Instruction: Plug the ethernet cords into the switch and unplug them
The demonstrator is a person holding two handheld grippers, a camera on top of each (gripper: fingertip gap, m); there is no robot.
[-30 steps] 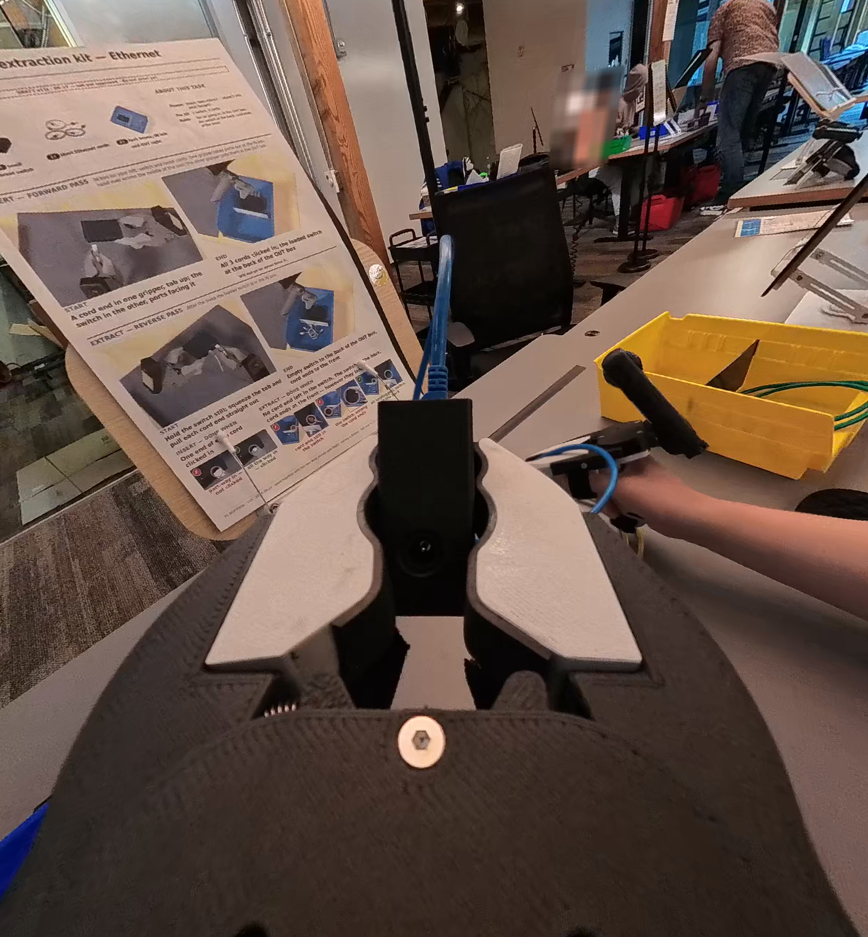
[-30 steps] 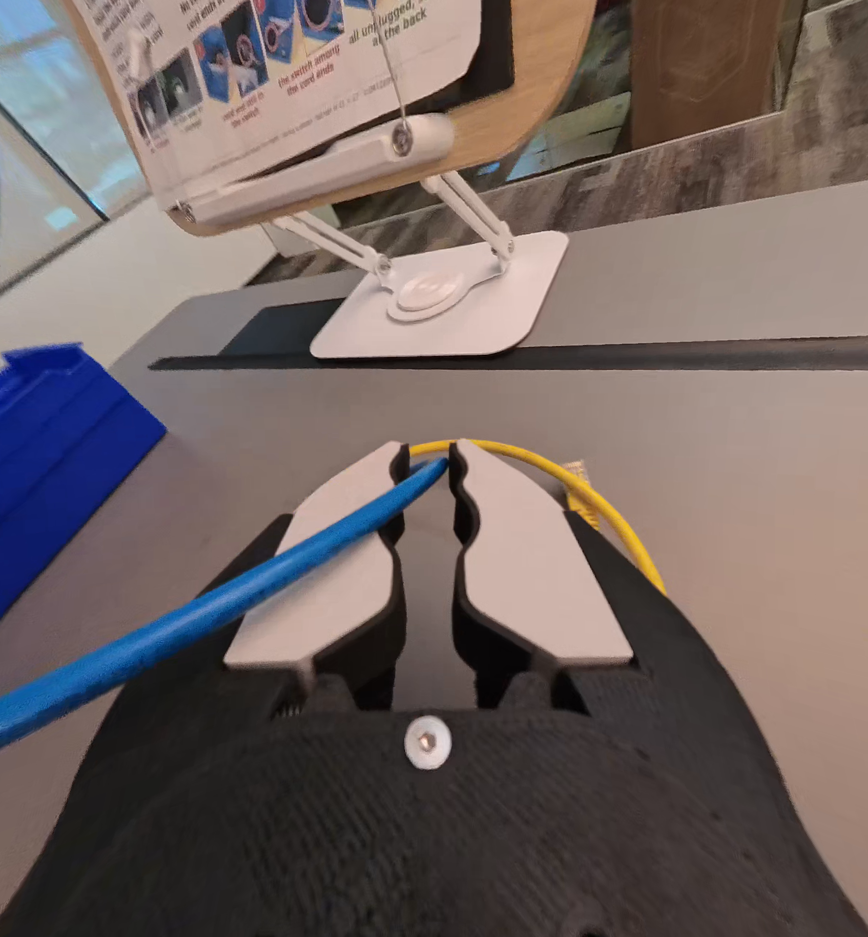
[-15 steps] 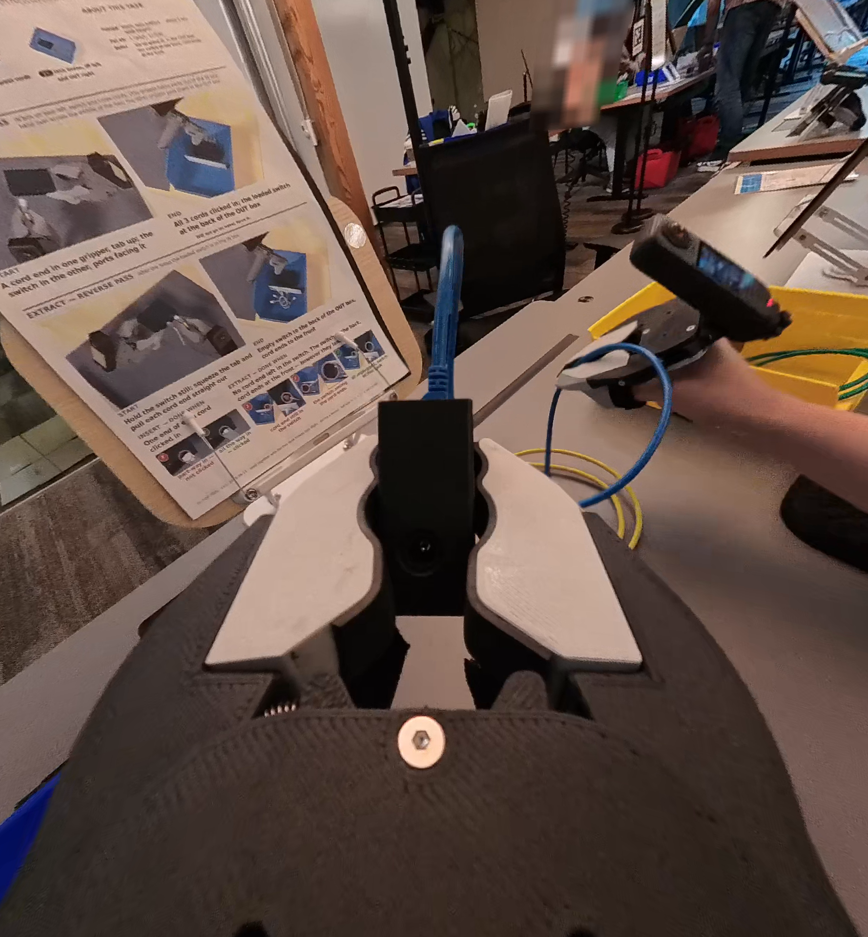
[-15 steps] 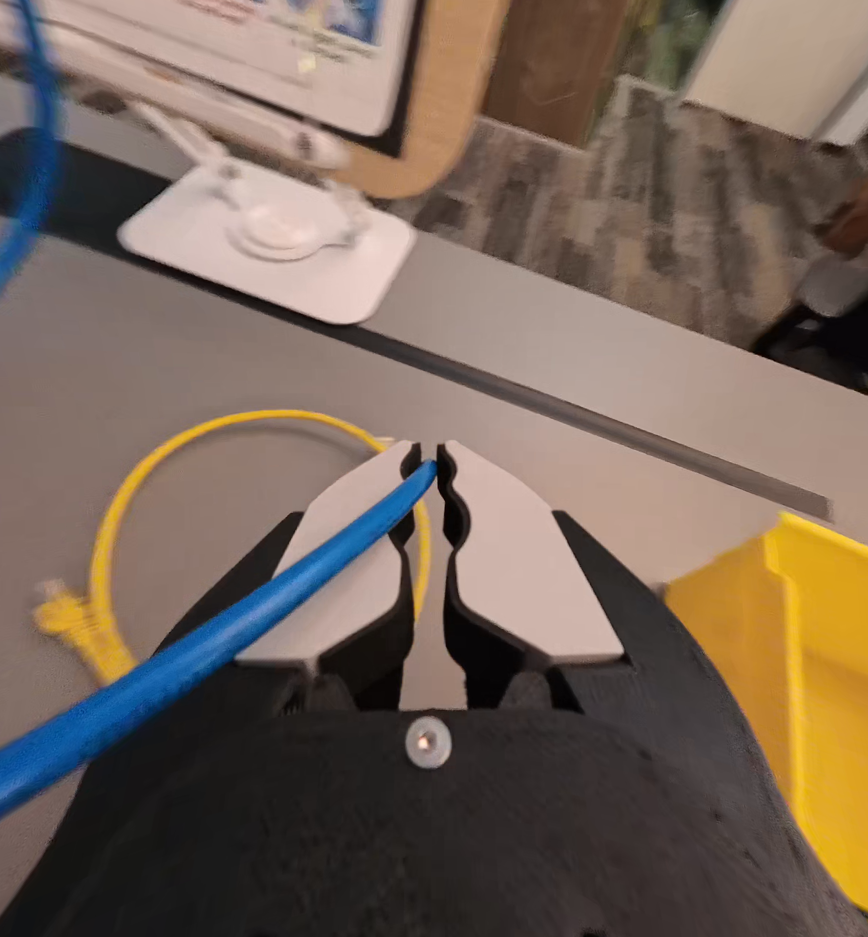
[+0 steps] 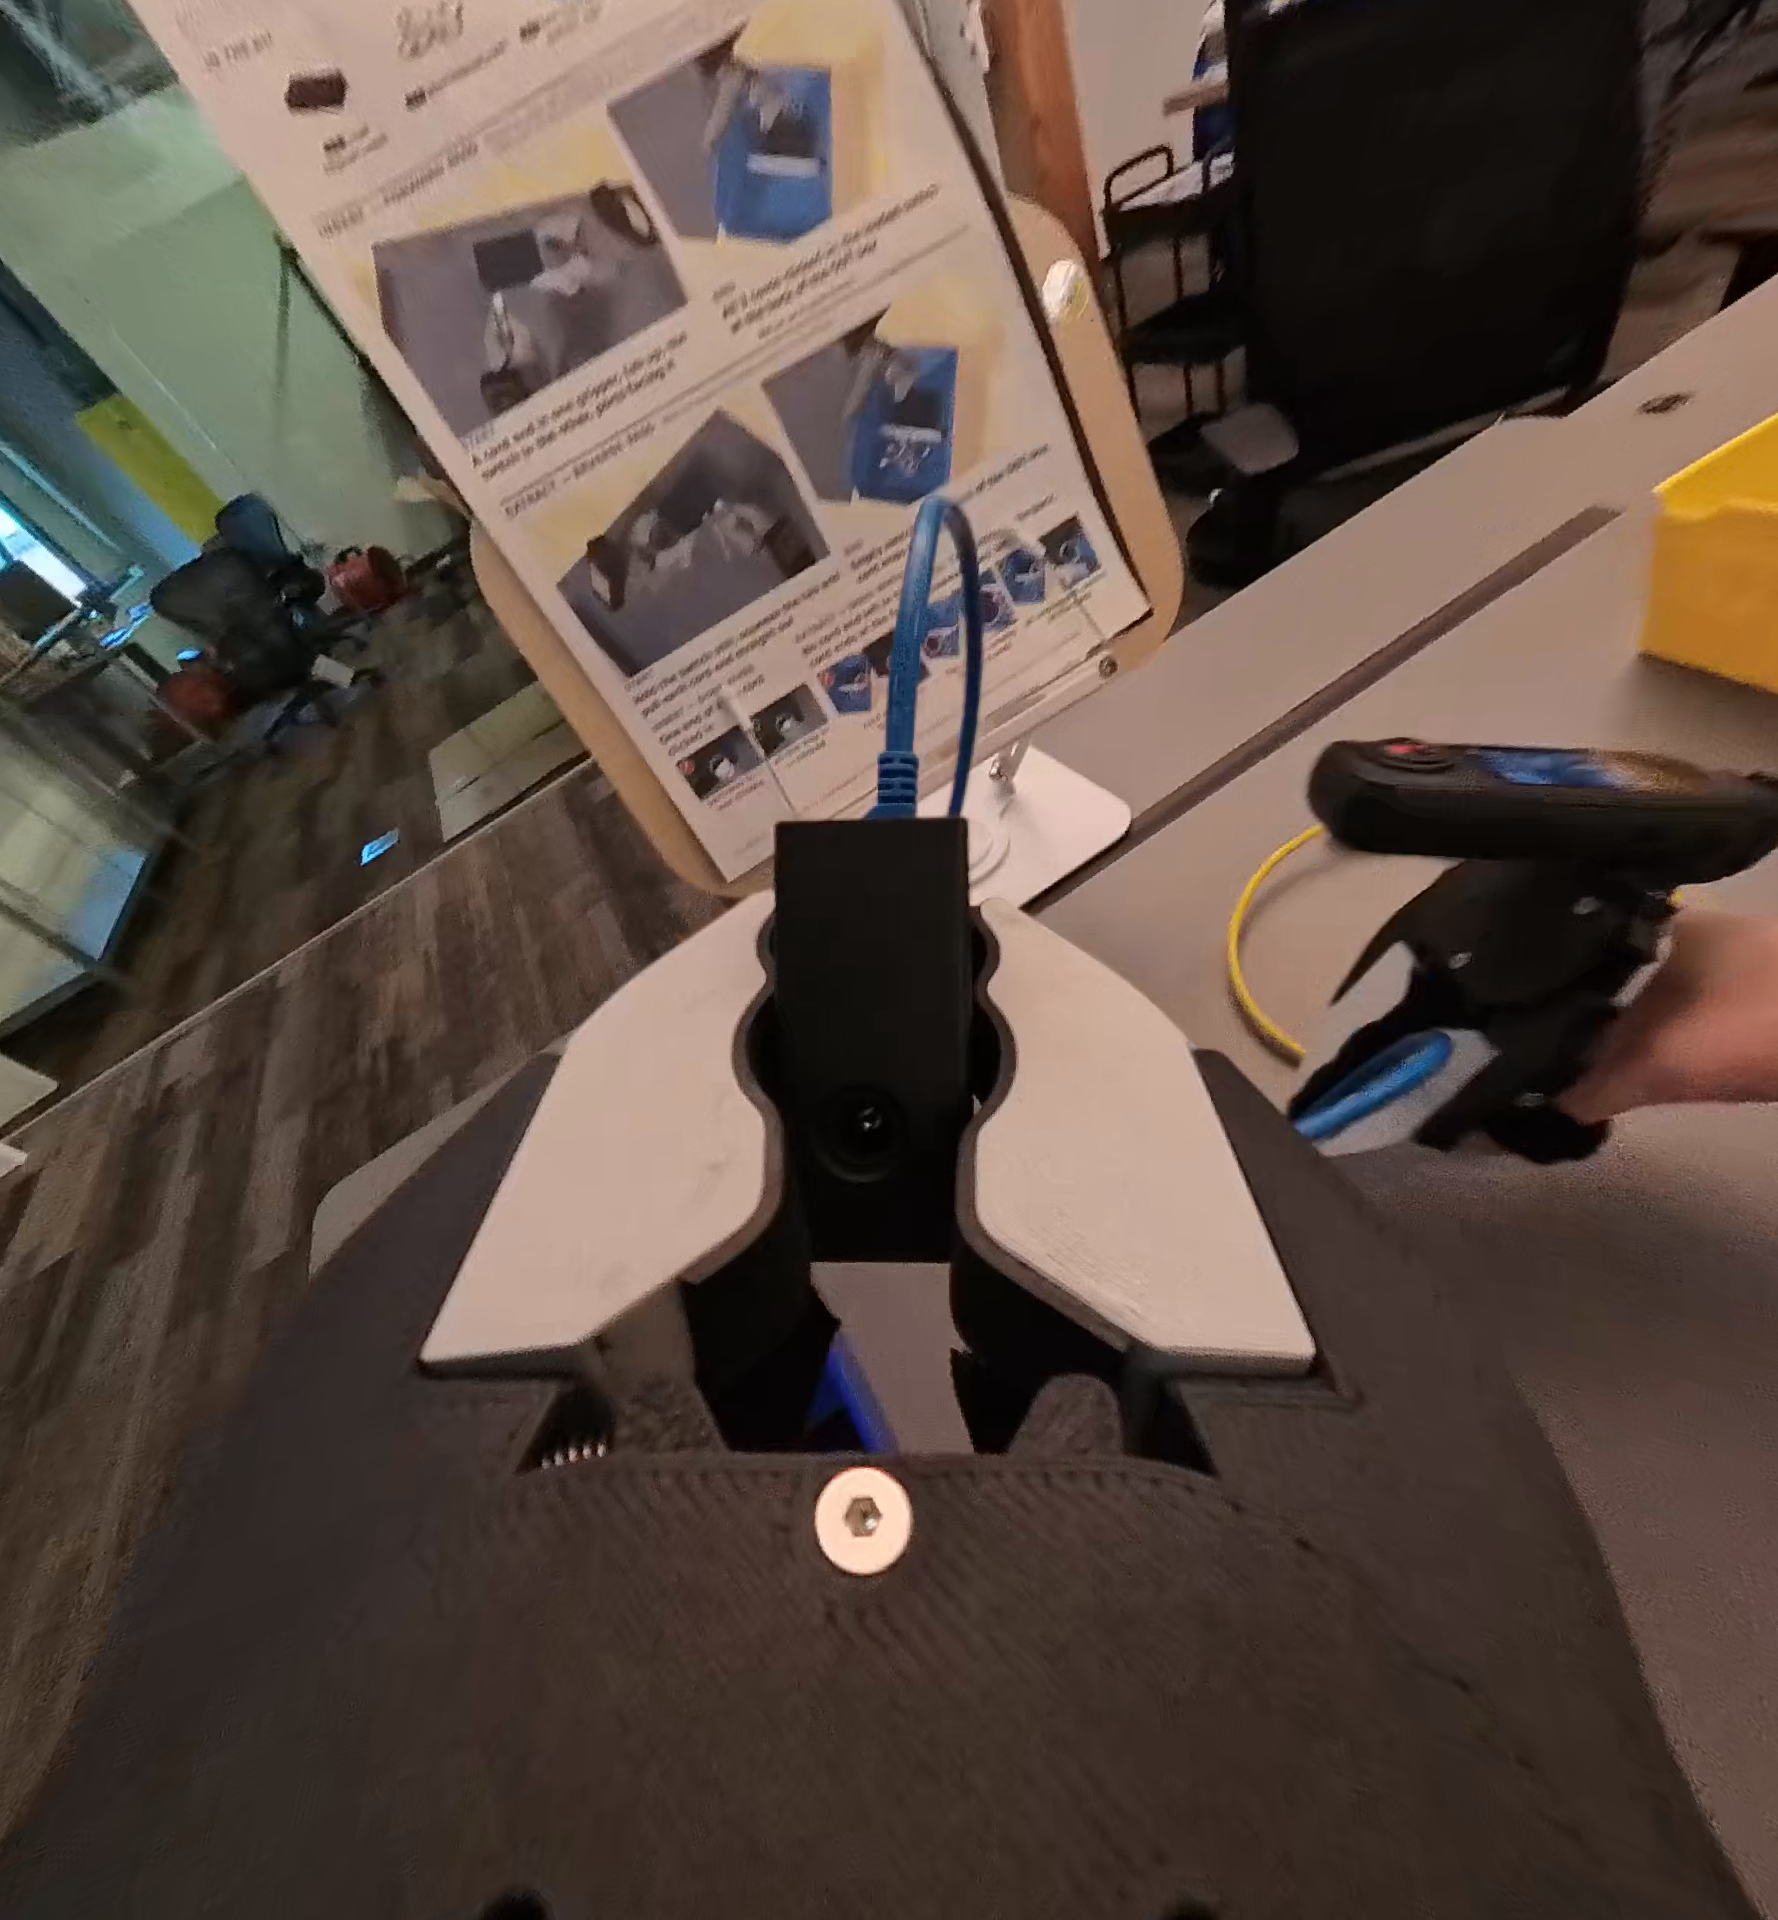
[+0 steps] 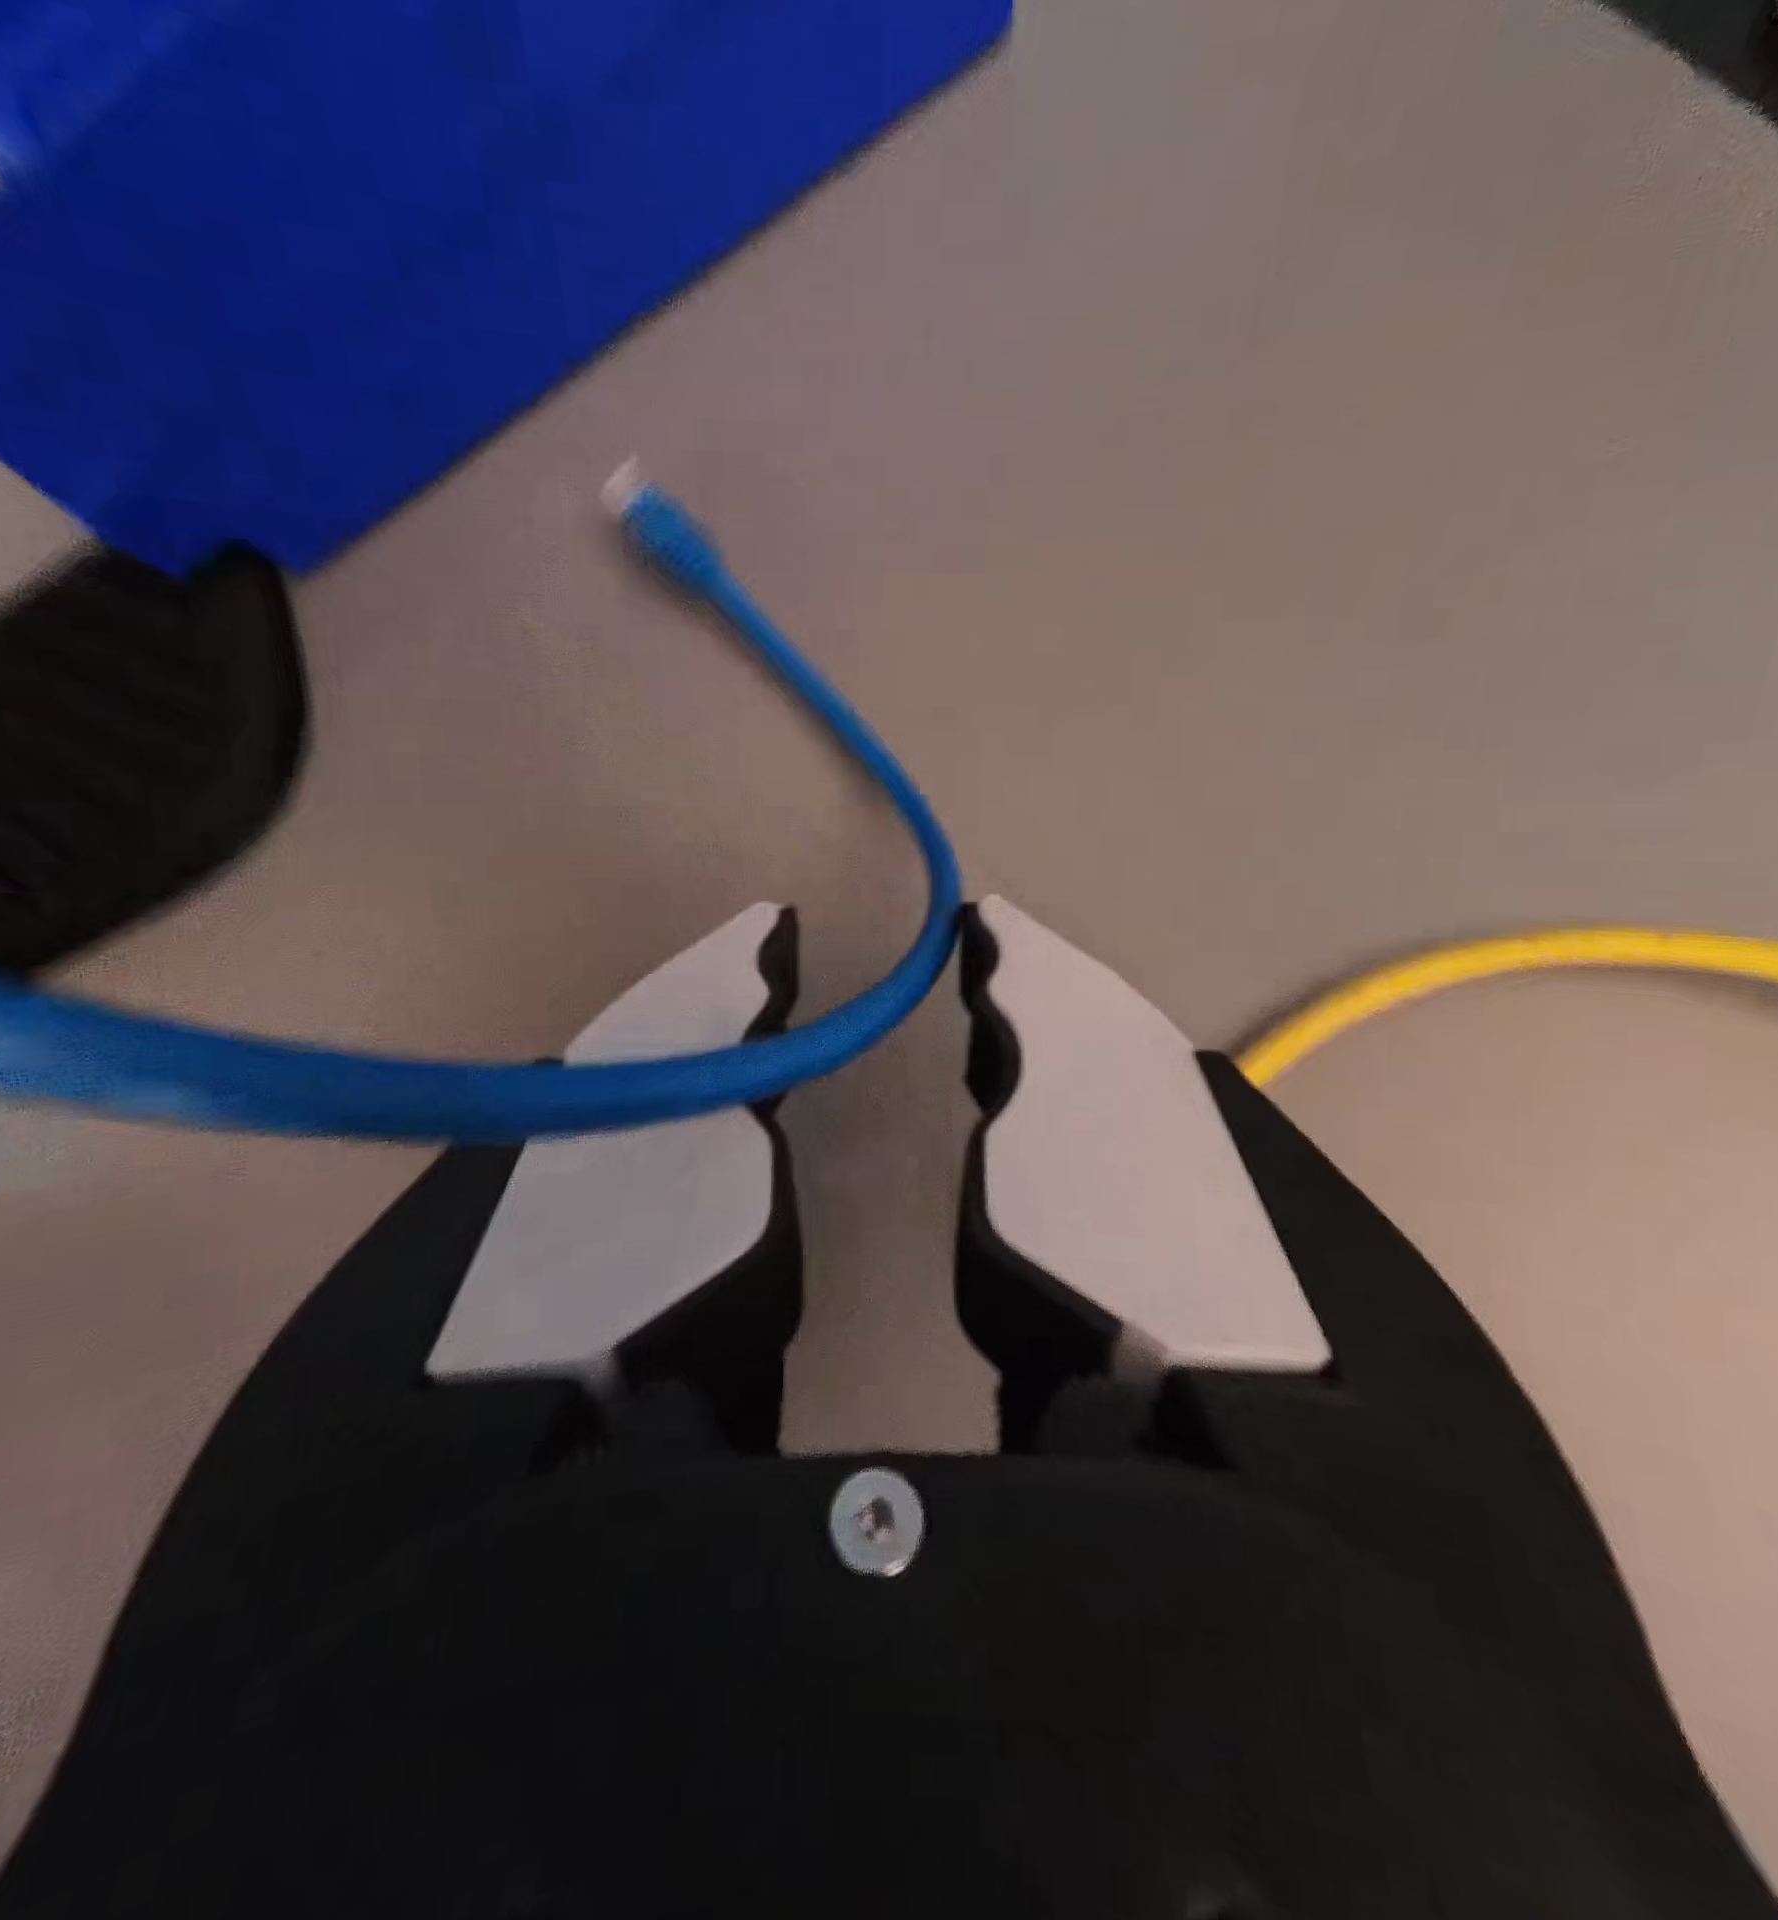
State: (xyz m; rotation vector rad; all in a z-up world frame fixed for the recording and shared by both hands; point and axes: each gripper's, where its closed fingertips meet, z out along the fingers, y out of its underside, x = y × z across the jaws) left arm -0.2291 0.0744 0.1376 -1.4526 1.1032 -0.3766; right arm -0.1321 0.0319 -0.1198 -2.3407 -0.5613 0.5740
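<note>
My left gripper [image 5: 869, 920] is shut on a black switch [image 5: 869, 1039], held upright above the table. A blue ethernet cord [image 5: 911, 686] is plugged into the switch's far end and loops back down. My right gripper [image 6: 877, 914] is open. The blue cord [image 6: 656, 1070] lies across its left finger and runs out between the tips, touching the right fingertip [image 6: 984, 925]. The cord's free plug [image 6: 656, 525] hangs over the table. In the left wrist view the right gripper [image 5: 1384, 1081] is low on the right with blue cord on it.
A blue bin [image 6: 397, 208] sits just beyond the free plug. A yellow cord [image 6: 1487, 961] lies on the grey table [image 6: 1280, 520], also showing in the left wrist view [image 5: 1240, 935]. A yellow bin [image 5: 1758, 582] stands far right. An instruction board [image 5: 760, 416] on a white stand is ahead. Across from one pair of fingers to the other is roughly 30 cm.
My right gripper has opened and let go of the blue cord, and it has swung round toward the blue bin. My left gripper has turned left, still holding the switch.
</note>
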